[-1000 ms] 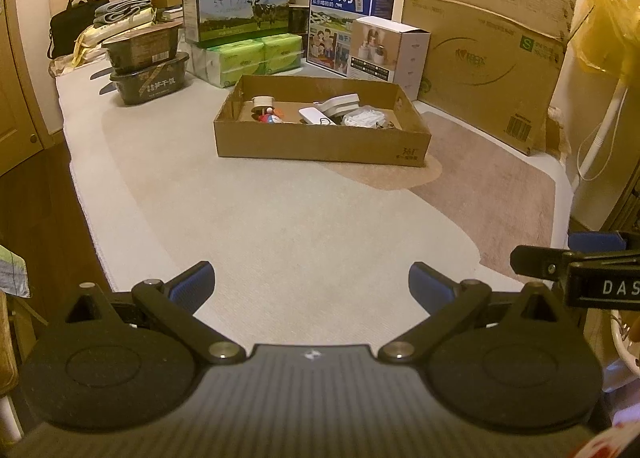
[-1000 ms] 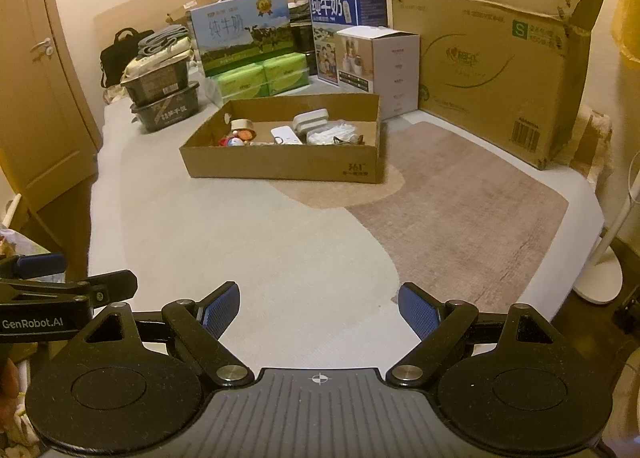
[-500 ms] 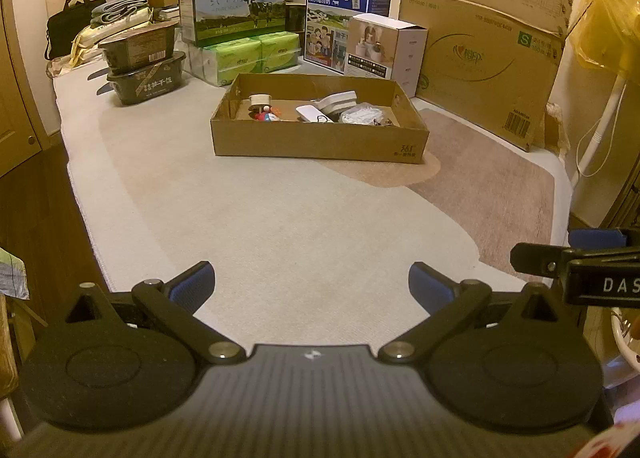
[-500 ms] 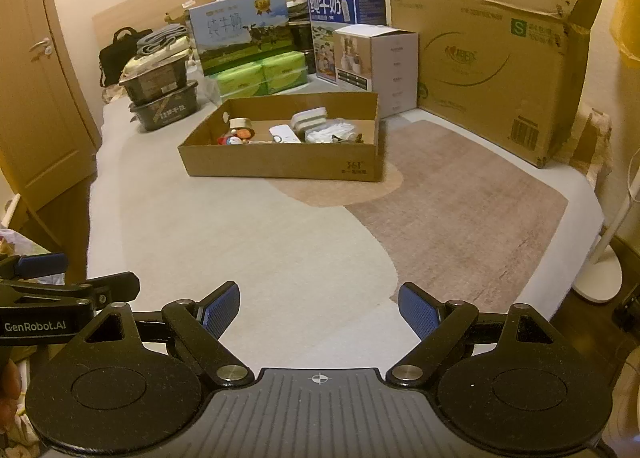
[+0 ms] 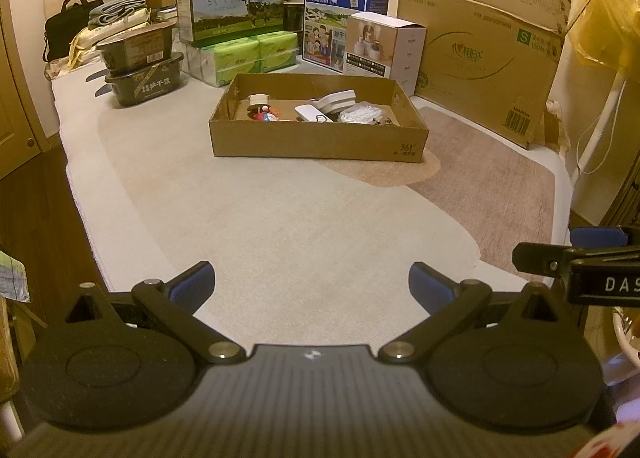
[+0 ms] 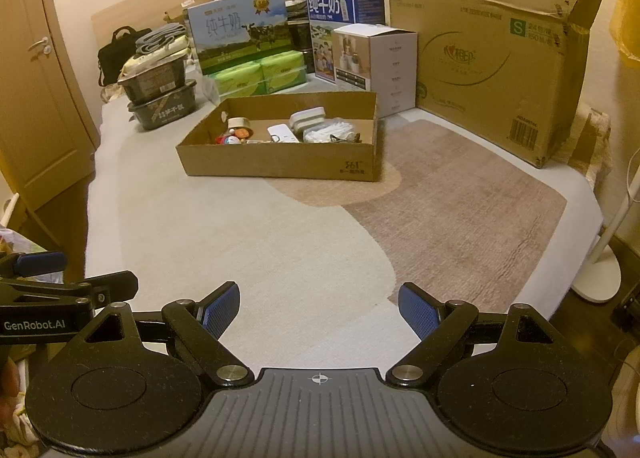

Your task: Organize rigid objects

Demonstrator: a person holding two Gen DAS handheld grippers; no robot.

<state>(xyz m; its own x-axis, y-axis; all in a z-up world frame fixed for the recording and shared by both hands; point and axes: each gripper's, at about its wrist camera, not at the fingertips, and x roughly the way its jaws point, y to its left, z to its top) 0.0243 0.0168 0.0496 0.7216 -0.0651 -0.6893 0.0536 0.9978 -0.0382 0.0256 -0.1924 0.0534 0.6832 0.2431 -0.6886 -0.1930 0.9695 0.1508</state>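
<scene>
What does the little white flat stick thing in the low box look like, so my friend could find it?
Start at the low open cardboard tray in the middle of the mat. Among the small things inside, near the middle, lies the slim white bar. It lies flat between the colourful little toys on its left and the bag of white tangled bits on its right, and it is plain, smooth and rectangular.

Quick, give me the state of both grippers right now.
Left gripper: open, holding nothing.
Right gripper: open, holding nothing.
</scene>
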